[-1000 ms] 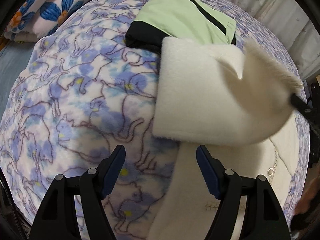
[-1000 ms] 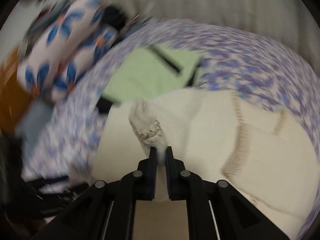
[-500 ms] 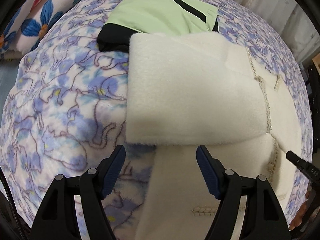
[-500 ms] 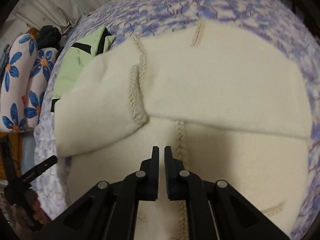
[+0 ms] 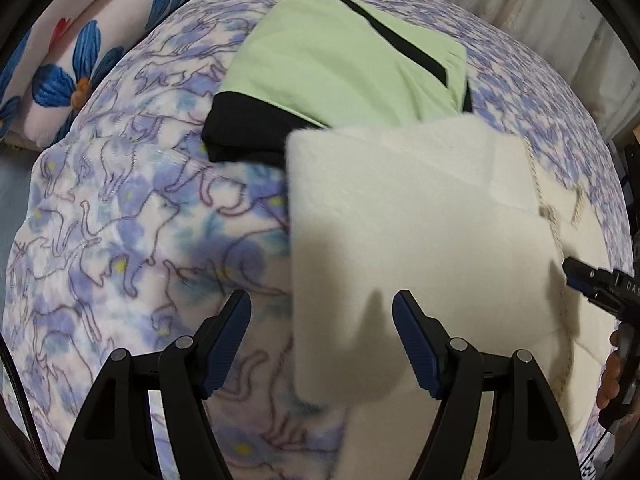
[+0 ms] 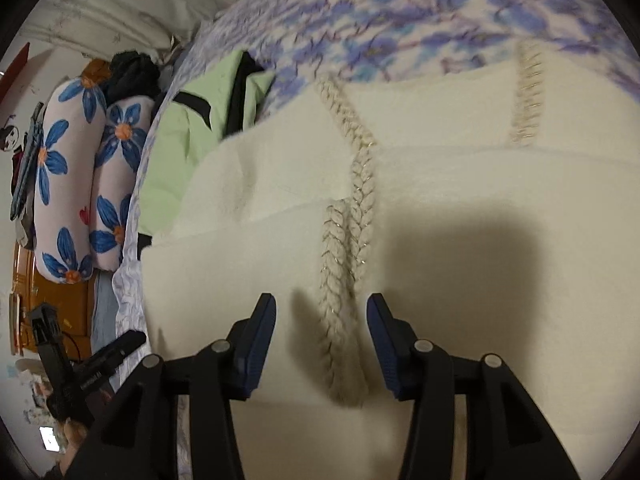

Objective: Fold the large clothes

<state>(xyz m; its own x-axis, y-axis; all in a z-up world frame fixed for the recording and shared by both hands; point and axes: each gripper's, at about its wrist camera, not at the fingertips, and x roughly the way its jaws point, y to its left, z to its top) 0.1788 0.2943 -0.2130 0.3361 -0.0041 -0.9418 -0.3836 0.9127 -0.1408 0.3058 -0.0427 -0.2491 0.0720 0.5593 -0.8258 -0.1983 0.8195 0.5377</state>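
A cream fleece garment [image 5: 420, 232] with braided trim lies folded on a purple cat-print blanket [image 5: 120, 220]. My left gripper [image 5: 322, 344] hangs open just above the garment's left edge, one finger over the blanket and one over the cloth, holding nothing. In the right wrist view the same garment [image 6: 480, 260] fills the frame. My right gripper [image 6: 322, 344] hovers low over its braided trim [image 6: 344, 300]; the jaws are opening and the braid lies between them, untouched by the pads. The right gripper's tip [image 5: 600, 284] shows at the far right of the left wrist view.
A folded green and black garment [image 5: 344, 68] lies behind the cream one. Pillows with blue flowers [image 6: 72, 184] are stacked past the blanket's far left corner. A pale curtain [image 5: 560, 20] hangs behind the bed. A hand [image 5: 612, 376] shows at the right edge.
The right gripper carried a cream flap across, laid it flat, came down close to the cloth and has opened. The left gripper shifted sideways over the garment's left edge, still open.
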